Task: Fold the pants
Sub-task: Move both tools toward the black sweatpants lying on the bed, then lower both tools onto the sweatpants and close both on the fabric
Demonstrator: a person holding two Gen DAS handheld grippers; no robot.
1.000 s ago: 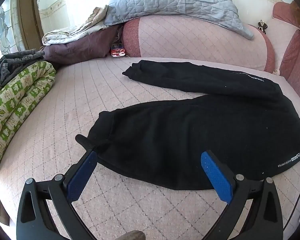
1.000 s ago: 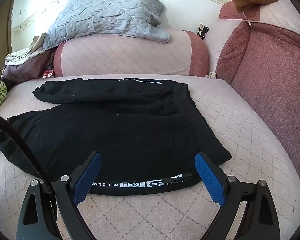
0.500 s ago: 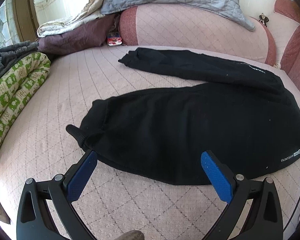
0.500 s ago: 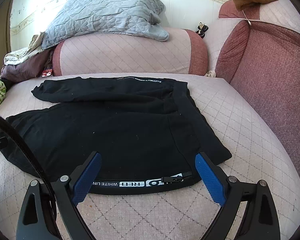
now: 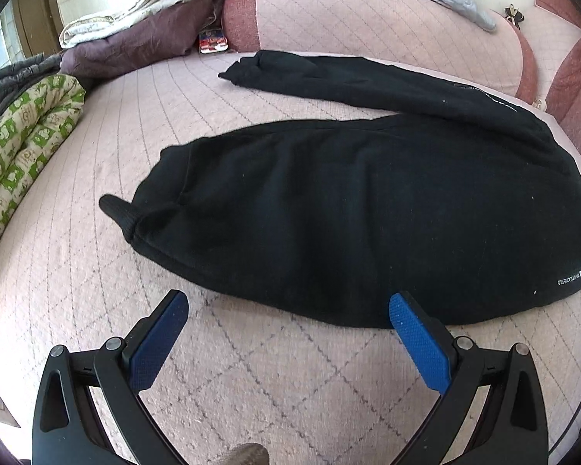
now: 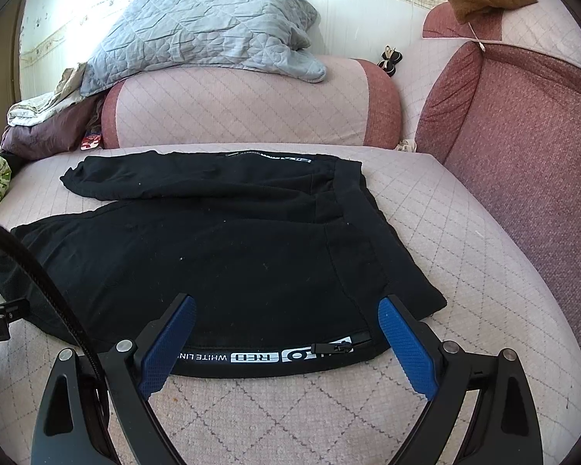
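Observation:
Black pants (image 5: 348, 201) lie flat on the pink quilted sofa seat (image 5: 271, 368), legs spread apart and pointing left, waist to the right. The near leg's cuff (image 5: 120, 213) sticks out at the left. My left gripper (image 5: 286, 306) is open and empty, just in front of the near leg's front edge. In the right wrist view the pants (image 6: 220, 255) show a zip pocket (image 6: 333, 348) with white lettering along the front edge. My right gripper (image 6: 286, 310) is open and empty, its blue pads (image 6: 406, 348) straddling that edge near the waist.
A pink bolster (image 6: 236, 108) with a grey quilt (image 6: 197, 35) on it lines the back. Folded bedding (image 5: 135, 35) and a green patterned roll (image 5: 23, 139) sit at the left. A red cushion (image 6: 523, 147) stands at the right. A black cable (image 6: 38, 283) crosses the right wrist view.
The left gripper has drawn back and tilted down, so the near leg's front edge now lies ahead of its fingertips. The right gripper has barely moved.

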